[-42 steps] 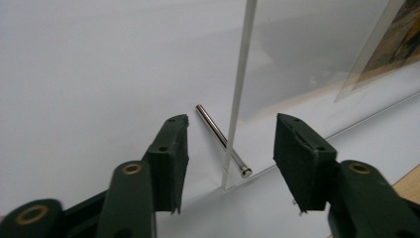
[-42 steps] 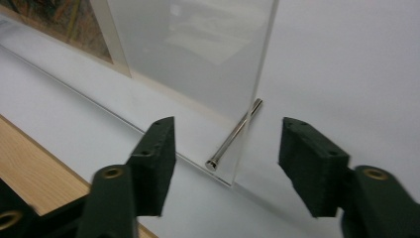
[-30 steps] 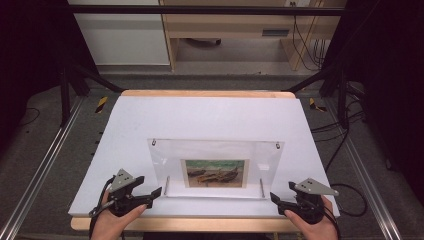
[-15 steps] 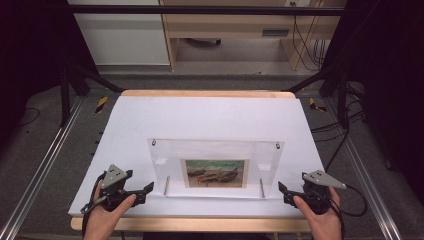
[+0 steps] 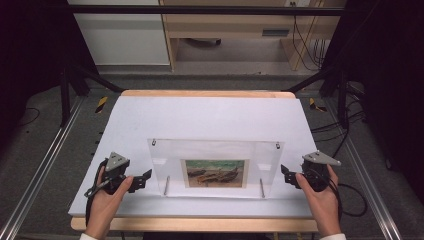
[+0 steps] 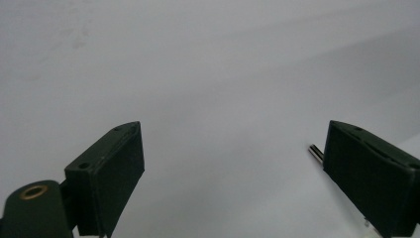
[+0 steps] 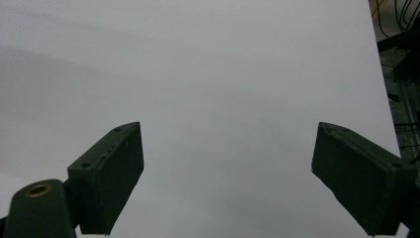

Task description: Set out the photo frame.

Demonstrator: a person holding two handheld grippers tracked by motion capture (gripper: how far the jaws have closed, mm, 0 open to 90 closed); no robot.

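We are holding both tongs wide apart and empty, one on each side of the clear acrylic picture frame (image 5: 216, 167). The frame is lying flat near the front edge of the white desk (image 5: 210, 115), its two transparent sheets sandwiching a small painting of beached boats (image 5: 215, 173) in the middle. Small screws are pinning the far corners, and two metal stand-off pins (image 5: 167, 184) are resting along the near edge, probably the legs that let it stand.

The left tongs (image 5: 146, 178) are pointing inward at the frame's left edge, near but not touching it. In the left gripper view the jaws have just been opening, nothing is sitting between them, and one pin's tip (image 6: 315, 151) is peeking beside a jaw. The right tongs (image 5: 285, 174) are mirroring this at the right edge, jaws also just opened and bare over the desk in the right gripper view.

We are judging this symmetric stance as sensible: a wide, thin, slippery panel is needing a hold at both ends to come up level without flexing or sliding.
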